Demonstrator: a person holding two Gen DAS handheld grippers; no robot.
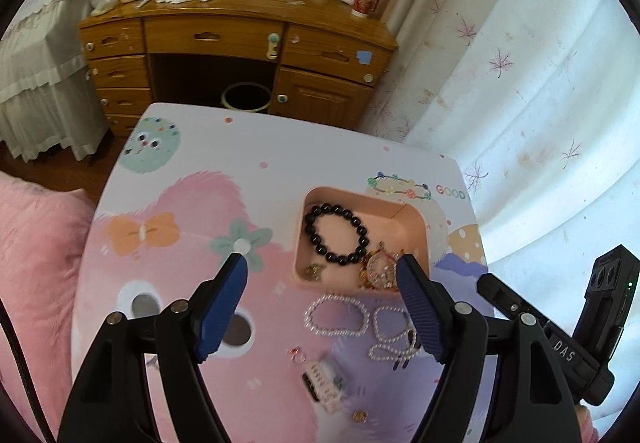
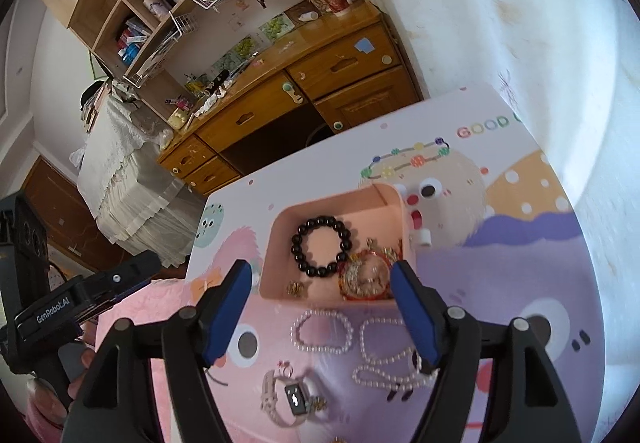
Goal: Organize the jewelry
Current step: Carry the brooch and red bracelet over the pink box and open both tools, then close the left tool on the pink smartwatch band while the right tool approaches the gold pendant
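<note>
I hold both grippers, left (image 1: 322, 267) and right (image 2: 322, 273), spread wide and empty above the table (image 1: 192, 147). The tray (image 2: 276, 239) already keeps the black bracelet (image 2: 322, 252) and pendant (image 2: 366, 275). The pearls (image 2: 322, 331) and watch (image 2: 290, 399) lie loose just before it, presumably next.

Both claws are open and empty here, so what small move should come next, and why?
Probably lower the right claw onto the pearl bracelet just below it. It lies on the table outside the pink tray, which already holds the black bracelet.

Both wrist views look down, sharing pink tray (image 1: 416, 221).
</note>
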